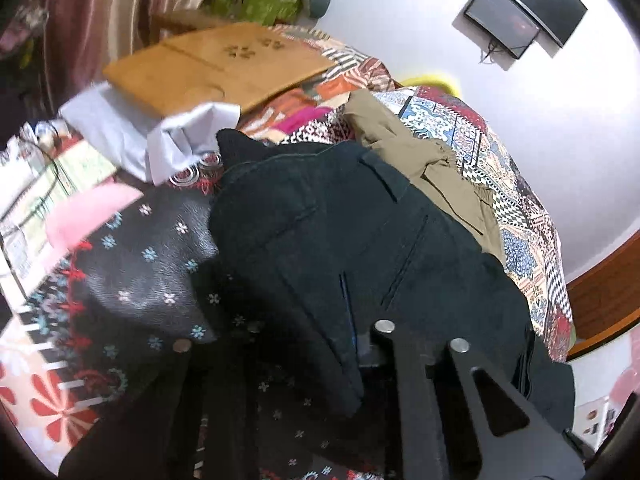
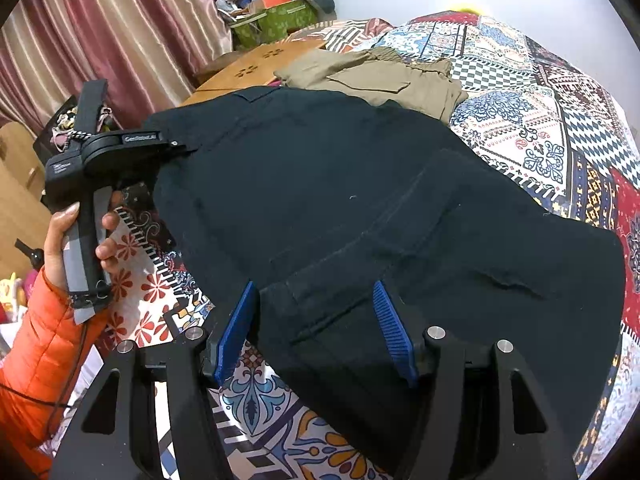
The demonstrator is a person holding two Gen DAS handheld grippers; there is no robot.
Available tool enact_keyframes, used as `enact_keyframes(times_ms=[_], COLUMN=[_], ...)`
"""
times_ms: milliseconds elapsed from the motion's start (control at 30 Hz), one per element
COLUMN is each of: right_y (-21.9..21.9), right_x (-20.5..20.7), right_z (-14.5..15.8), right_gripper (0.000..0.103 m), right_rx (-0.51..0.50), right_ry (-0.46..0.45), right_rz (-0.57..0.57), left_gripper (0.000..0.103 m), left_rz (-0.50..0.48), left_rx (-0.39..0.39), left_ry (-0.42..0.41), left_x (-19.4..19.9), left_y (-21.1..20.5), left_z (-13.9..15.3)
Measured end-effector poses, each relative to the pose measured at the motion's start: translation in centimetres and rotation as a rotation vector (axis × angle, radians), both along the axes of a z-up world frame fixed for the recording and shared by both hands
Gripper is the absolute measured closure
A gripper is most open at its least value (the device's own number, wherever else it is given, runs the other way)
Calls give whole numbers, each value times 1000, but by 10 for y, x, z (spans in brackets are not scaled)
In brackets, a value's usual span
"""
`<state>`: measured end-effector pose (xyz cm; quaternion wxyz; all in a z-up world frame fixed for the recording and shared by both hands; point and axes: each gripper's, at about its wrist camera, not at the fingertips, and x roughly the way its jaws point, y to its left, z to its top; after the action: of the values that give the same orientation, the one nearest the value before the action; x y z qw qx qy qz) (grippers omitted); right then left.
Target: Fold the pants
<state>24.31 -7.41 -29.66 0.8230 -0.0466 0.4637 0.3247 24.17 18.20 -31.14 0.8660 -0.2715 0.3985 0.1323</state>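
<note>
Holding the black pants (image 2: 360, 208) at one edge with my left tool (image 2: 176, 145), I am in the middle of a fold. In the right wrist view this tool is clenched on the cloth at the far left corner of the pants, and a hand (image 2: 76, 240) in an orange sleeve grips its handle. In the left wrist view its tips are buried in dark fabric, so I cannot read them there.

The pants lie spread on the patterned bed cover (image 2: 540, 136), already doubled as far as I can judge, with the khaki garment (image 2: 392, 76) just behind them and a wooden board (image 1: 224, 64) further behind.

My right tool (image 2: 316, 332) is released, its blue pads (image 2: 394, 332) wide apart on either side of the near edge of the pants, not yet gripping.

I think the next move calls for closing the right tool on this near edge, then carrying both corners together across the pants, evenly, so the layers do not slip.
</note>
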Motion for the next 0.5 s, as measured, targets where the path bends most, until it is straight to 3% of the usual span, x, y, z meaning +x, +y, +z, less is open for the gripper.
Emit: enact_keyframes(times_ms=[133, 300, 500], right_y=[-1, -6, 3], right_x=[1, 1, -1], right_z=[1, 10, 41], right_gripper=[46, 46, 46], right_rx=[-27, -61, 38], right_ry=[-3, -8, -6], right_rz=[5, 25, 52], left_gripper=[89, 89, 89], left_rz=[-30, -42, 1], left_rx=[52, 63, 105], left_ry=[-20, -31, -12], left_x=[-21, -69, -111], left_y=[-4, -5, -4], left_z=[13, 25, 30])
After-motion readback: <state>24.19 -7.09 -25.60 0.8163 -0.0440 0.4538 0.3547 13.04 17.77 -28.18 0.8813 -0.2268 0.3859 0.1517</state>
